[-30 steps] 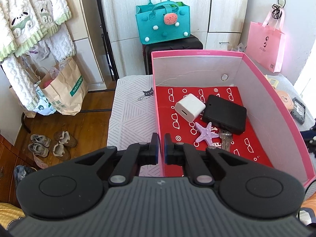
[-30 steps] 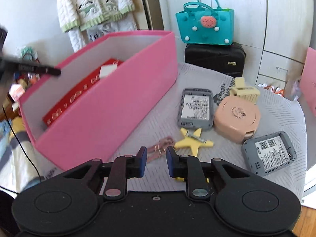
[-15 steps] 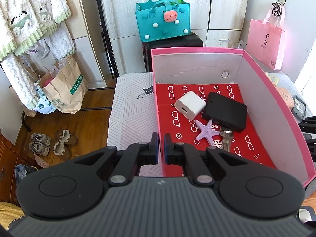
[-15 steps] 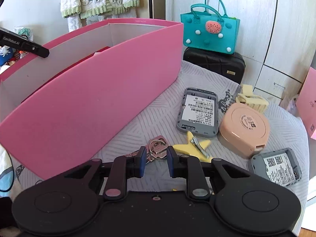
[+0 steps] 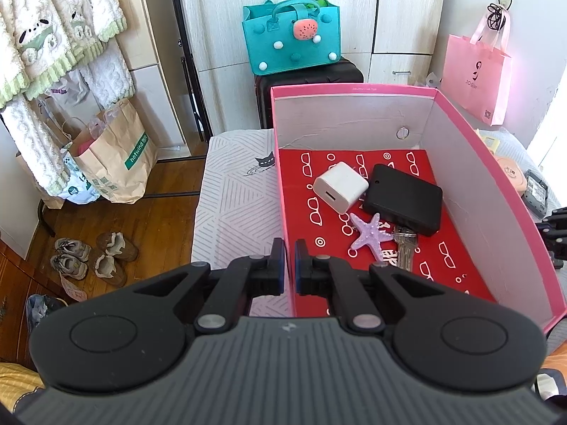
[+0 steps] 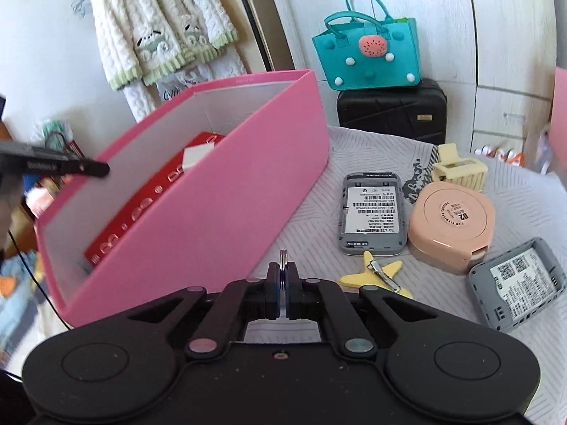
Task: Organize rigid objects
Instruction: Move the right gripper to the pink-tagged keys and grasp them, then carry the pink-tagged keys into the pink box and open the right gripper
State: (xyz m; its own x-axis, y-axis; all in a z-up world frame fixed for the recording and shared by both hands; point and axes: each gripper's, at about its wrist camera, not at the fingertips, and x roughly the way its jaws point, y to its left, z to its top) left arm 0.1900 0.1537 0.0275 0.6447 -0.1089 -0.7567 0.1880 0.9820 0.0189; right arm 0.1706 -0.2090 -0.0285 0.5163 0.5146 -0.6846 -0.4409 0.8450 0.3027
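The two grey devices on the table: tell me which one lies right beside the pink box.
The upright grey device, left of the peach round case; the other grey device lies tilted at the far right, beyond that case.

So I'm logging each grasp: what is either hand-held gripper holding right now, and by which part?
The right hand-held gripper pinches a metal key ring by its lower arc. The left hand-held gripper clamps the pink box by its near wall.

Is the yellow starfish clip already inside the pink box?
No, the yellow starfish clip lies on the cloth outside the pink box.
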